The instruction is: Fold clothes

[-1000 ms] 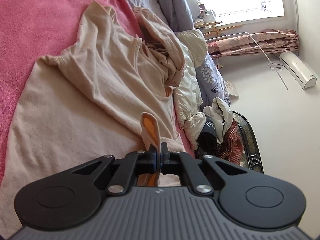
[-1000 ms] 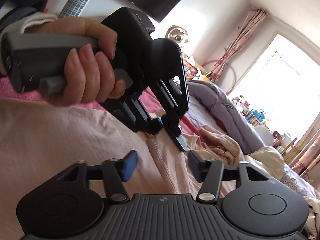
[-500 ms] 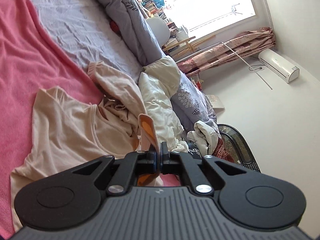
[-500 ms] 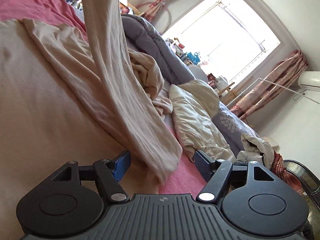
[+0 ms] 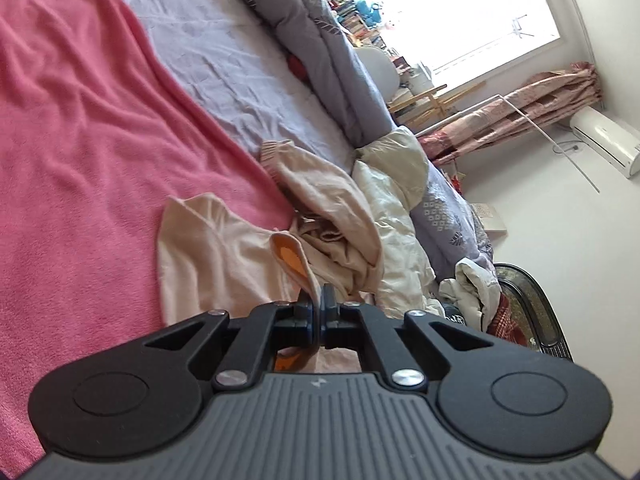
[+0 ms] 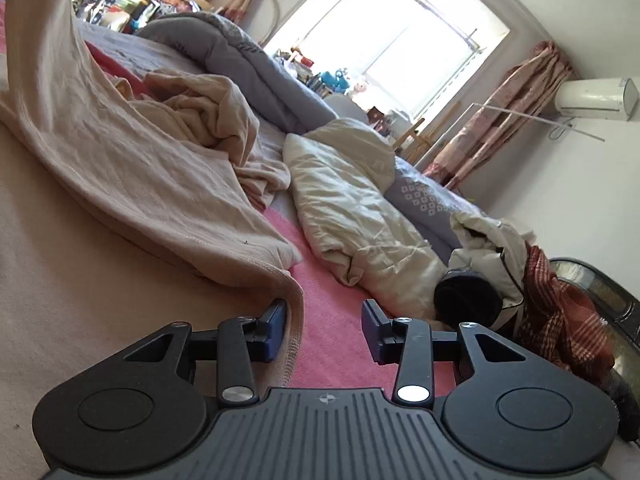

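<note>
Shirt: beige shirt (image 5: 208,256) lies on the pink blanket (image 5: 88,128), at 9 to 10 o'clock of my left gripper (image 5: 319,300); in the right view it fills 9 to 11 o'clock.
Left gripper: pressed together on a fold of shirt cloth; a flap of it stands up at 11 o'clock, glowing orange inside.
Right gripper: my right gripper (image 6: 324,322) is low over the blanket, jaws spread and just now closing; the shirt's stitched hem (image 6: 294,304) lies just beside the left blue pad (image 6: 276,326), and I cannot tell whether they touch. The right pad has only blanket beside it.
Lifted cloth: in the right view a band of shirt rises toward 11 o'clock.
Beyond: cream jacket (image 6: 352,200) at 1 o'clock, grey duvet (image 6: 240,64) at 12, plaid cloth (image 6: 560,304) at 3.
</note>
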A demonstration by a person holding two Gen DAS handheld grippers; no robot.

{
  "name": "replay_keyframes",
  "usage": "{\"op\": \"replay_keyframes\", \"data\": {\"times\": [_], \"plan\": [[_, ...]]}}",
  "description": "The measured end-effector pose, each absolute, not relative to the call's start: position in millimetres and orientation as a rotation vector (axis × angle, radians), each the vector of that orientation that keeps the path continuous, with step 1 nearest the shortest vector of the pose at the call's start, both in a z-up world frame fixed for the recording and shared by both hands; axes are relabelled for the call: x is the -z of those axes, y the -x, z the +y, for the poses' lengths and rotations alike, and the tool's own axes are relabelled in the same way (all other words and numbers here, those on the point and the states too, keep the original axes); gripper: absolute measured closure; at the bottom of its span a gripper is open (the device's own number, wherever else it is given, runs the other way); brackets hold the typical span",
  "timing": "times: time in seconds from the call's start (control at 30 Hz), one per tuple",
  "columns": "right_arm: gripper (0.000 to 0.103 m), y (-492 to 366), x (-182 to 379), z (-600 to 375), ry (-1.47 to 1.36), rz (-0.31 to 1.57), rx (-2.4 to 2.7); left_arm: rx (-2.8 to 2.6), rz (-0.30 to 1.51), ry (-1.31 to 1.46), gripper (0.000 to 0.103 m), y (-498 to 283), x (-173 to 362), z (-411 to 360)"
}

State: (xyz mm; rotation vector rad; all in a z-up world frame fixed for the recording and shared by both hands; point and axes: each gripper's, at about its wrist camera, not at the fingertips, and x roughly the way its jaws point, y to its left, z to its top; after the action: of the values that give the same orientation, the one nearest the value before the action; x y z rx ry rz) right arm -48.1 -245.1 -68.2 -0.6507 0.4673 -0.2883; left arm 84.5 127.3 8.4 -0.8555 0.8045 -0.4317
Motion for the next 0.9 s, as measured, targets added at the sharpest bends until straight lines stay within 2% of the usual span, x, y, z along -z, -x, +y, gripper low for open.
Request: {"op": "replay_keyframes", "data": {"times": [0.13, 0.37, 0.6, 0.7, 0.9], "plan": [[0.057, 40.5, 82.5, -257.2, 0.637, 0.567, 0.27, 0.357, 0.879, 0.81, 0.103, -88.4, 18.4, 129.7], [0.05, 56.8, 85.8, -239.9, 0.816, 0.496, 0.209, 0.304, 0.93, 0.796, 0.103, -92.0, 50.4, 136.2], [0.047, 54.9, 81.3, -257.1, 0.66, 0.553, 0.204, 0.287, 0.934, 0.677, 0.1, -101.9, 38.7, 140.4], [0.046, 55.2, 81.5, -256.3, 0.659, 0.555, 0.204, 0.258, 0.943, 0.611, 0.089, -104.2, 32.8, 147.1], [0.041, 58.5, 73.0, -258.6, 0.631, 0.575, 0.207, 0.075, 0.877, 0.477, 0.095, -95.1, 15.8, 168.5]]}}
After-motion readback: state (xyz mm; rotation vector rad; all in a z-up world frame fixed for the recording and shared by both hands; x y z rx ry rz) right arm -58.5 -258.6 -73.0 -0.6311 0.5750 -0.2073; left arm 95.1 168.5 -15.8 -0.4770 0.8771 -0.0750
